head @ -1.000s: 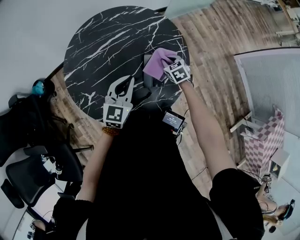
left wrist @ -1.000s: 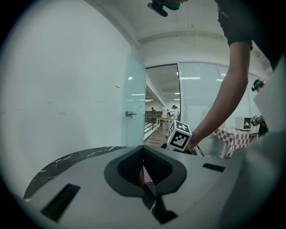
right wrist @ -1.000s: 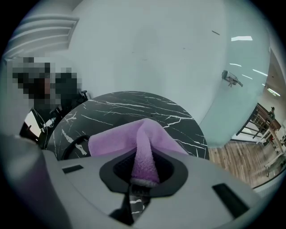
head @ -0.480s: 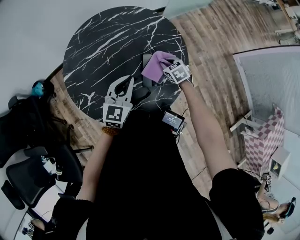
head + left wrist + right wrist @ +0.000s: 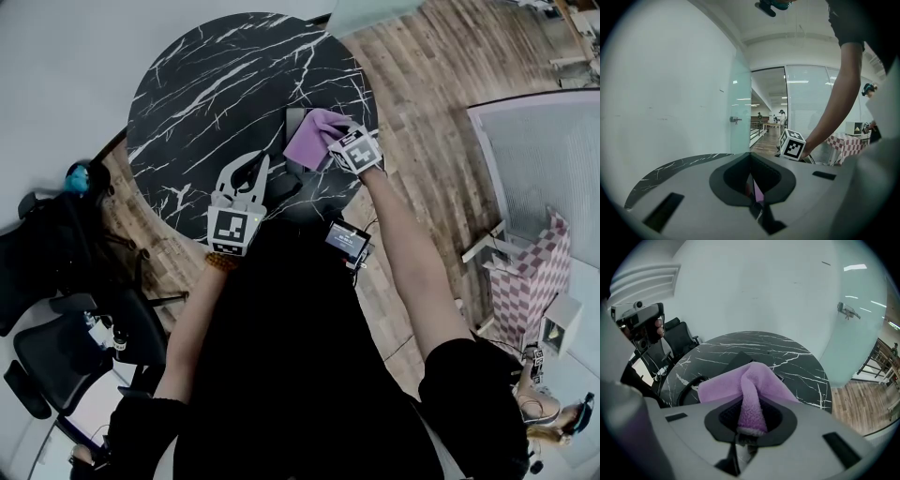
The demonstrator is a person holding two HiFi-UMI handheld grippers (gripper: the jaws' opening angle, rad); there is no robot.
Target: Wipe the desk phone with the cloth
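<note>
cloth [image 5: 307, 145] slid nearer over desk phone [image 5: 293, 122] | right gripper [image 5: 330, 141] pinching it | left gripper [image 5: 248, 167] closed

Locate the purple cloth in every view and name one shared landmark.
Head view: upper centre, purple cloth in the right gripper.
Left gripper view: only a purple sliver low centre, probably it.
Right gripper view: centre, clamped in the jaws.
Shared landmark: black marble table.

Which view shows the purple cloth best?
The right gripper view: the cloth fills the centre, pinched in the right tool, its fold and pile clear. The head view shows it small from above; the left gripper view shows only a purple sliver.
</note>
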